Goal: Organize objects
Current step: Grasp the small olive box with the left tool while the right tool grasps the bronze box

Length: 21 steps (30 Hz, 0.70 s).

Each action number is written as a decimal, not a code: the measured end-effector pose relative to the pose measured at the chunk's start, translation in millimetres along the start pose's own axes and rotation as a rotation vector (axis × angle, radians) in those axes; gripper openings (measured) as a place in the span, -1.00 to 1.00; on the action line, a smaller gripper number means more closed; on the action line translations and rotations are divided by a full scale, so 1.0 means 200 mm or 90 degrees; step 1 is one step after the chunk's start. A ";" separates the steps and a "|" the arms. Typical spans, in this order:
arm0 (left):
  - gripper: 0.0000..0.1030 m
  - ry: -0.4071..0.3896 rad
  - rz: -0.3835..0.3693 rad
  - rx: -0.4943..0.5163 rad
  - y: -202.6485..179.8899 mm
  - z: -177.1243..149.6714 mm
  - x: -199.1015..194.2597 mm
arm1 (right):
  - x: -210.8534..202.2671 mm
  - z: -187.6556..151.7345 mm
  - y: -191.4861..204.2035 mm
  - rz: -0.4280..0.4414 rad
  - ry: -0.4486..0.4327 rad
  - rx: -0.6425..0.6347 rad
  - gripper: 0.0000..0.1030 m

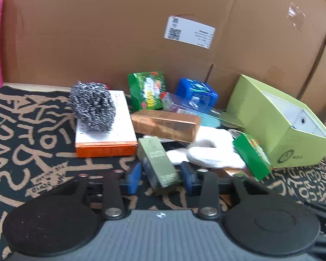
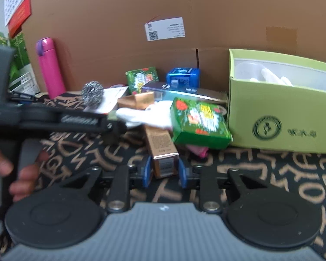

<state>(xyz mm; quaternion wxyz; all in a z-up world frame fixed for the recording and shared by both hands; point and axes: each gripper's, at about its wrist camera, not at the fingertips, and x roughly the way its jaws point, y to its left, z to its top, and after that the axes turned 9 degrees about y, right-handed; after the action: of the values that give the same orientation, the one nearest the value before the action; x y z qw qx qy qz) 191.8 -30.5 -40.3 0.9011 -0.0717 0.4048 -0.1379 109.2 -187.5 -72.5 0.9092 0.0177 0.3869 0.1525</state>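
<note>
Both grippers straddle cartons on the patterned bench: the left gripper has its fingers spread around an olive box, the right gripper likewise around a copper box. Neither looks clamped yet; closing, then carrying toward the green bin, seems next.

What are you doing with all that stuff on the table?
Tidying up. The left gripper has its fingers around a small olive-green box. The right gripper is around a copper-coloured box. Neither grip looks tight yet. The light green box beside the pile already holds a few white things.
</note>
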 end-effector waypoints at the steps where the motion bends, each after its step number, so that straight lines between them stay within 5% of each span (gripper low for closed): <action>1: -0.38 0.001 0.000 0.002 0.00 0.00 0.00 | -0.03 -0.02 0.00 -0.001 0.001 0.000 -0.52; 4: -0.54 0.004 0.003 0.028 -0.02 -0.04 -0.03 | -0.11 -0.08 0.02 -0.004 0.005 -0.004 -0.52; 15: -0.54 0.048 -0.004 0.101 0.00 -0.38 -0.40 | -0.35 -0.28 0.08 0.016 0.040 -0.044 -0.53; 21: -0.52 0.054 -0.001 0.098 -0.01 -0.37 -0.37 | -0.33 -0.24 0.09 -0.003 0.027 -0.064 -0.42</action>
<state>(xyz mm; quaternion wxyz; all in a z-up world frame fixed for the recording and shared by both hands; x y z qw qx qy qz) 89.3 -11.3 -36.8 0.8859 0.0034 0.4309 -0.1718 27.3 -194.0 -57.4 0.9010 -0.0324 0.3978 0.1702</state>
